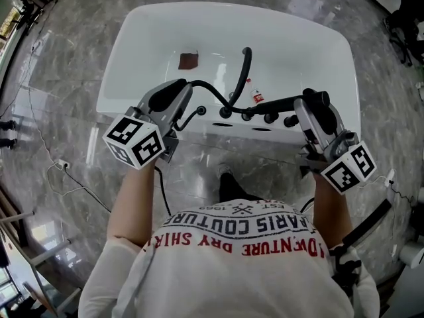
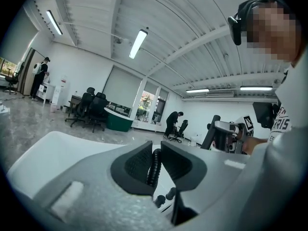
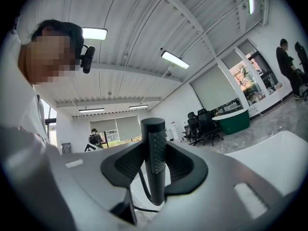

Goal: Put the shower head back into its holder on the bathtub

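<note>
the black shower head (image 3: pixel 155 158) sits crosswise in the right hand-held gripper (image 1: pixel 317 103), whose widely spread jaws clamp its handle just above the near rim of the white bathtub (image 1: pixel 152 32). the left hand-held gripper (image 1: pixel 173 95), its jaws drawn narrow, pinches the ribbed hose (image 2: pixel 154 167), which loops down to a row of black fittings (image 1: pixel 246 116) on that rim.

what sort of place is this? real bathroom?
Probably an open office or lab, not a bathroom: white freestanding bathtub on grey marbled floor, black swivel office chairs and long ceiling strip lights beyond.
</note>
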